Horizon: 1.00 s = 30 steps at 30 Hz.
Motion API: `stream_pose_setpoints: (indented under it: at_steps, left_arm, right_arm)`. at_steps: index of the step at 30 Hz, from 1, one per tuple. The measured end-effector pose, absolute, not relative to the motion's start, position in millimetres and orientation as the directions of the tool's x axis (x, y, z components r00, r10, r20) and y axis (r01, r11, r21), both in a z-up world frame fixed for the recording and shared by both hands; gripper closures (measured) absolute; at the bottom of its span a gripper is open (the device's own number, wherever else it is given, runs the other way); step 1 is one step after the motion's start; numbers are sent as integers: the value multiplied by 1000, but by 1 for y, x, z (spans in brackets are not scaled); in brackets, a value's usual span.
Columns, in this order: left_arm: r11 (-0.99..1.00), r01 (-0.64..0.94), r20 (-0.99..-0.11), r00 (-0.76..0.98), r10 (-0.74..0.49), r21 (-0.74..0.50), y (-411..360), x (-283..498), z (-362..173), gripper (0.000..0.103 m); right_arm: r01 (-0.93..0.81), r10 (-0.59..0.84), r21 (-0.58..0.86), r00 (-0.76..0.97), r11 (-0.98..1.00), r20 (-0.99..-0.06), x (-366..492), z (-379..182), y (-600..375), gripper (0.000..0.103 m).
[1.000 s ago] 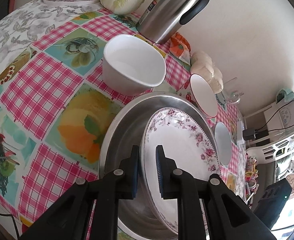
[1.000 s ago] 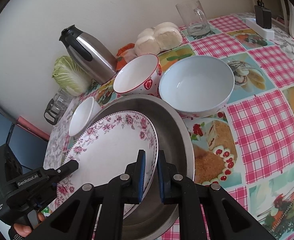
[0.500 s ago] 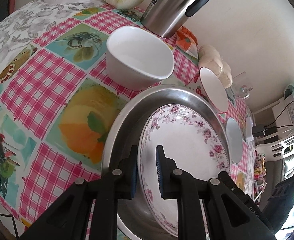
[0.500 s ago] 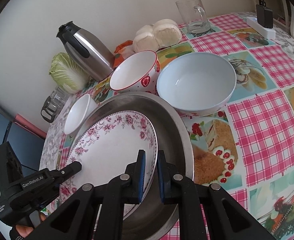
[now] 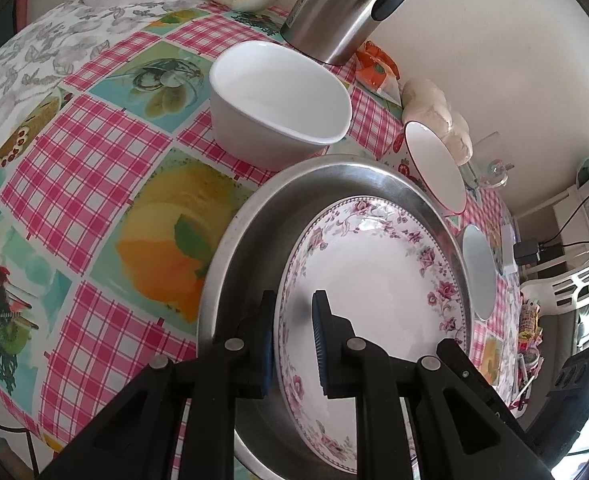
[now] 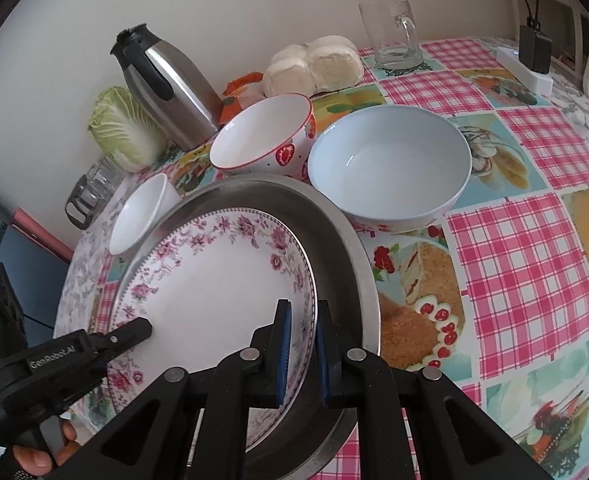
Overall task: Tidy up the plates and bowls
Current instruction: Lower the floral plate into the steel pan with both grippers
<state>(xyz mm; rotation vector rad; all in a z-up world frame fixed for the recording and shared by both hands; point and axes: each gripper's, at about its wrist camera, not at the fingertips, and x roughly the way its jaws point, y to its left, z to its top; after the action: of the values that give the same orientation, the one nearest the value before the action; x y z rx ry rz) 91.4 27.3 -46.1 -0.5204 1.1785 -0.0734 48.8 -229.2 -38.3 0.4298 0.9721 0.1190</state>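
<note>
The floral-rimmed plate point(image 6: 214, 292) is held inside the wide steel basin point(image 6: 346, 248), gripped at opposite sides of its rim: the left claw point(image 5: 292, 336) is pinched shut on the rim at the near-left edge, and the right claw point(image 6: 302, 344) is clamped on the rim at the near-right edge, each with one pad inside the plate and one outside. In the right wrist view the plate is seen tilted, its right edge low against the basin wall; whether its underside rests on the basin floor cannot be told. The move ahead is judged to turn on this two-sided hold, since the plate lies directly between the claws and both are equally near it. Open room is limited at the far side, where the plain white bowl point(image 5: 278, 112), the strawberry-patterned bowl point(image 6: 262, 136) and the pale blue bowl point(image 6: 390, 164) are crowded close to the basin rim, with a steel thermos jug point(image 6: 166, 84) behind them. Bare checked surface point(image 6: 526, 264) is left to the right of the basin.
</note>
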Motion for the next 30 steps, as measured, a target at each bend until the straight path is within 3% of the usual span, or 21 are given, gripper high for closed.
stream_pose_setpoints:
  at_steps: [30]
  left_arm:
    - [895,-237,-884,379,-273,-378,29,89,-42,84]
  right_arm:
    - [82,255,352,544,932,-800,50,-39,-225,91]
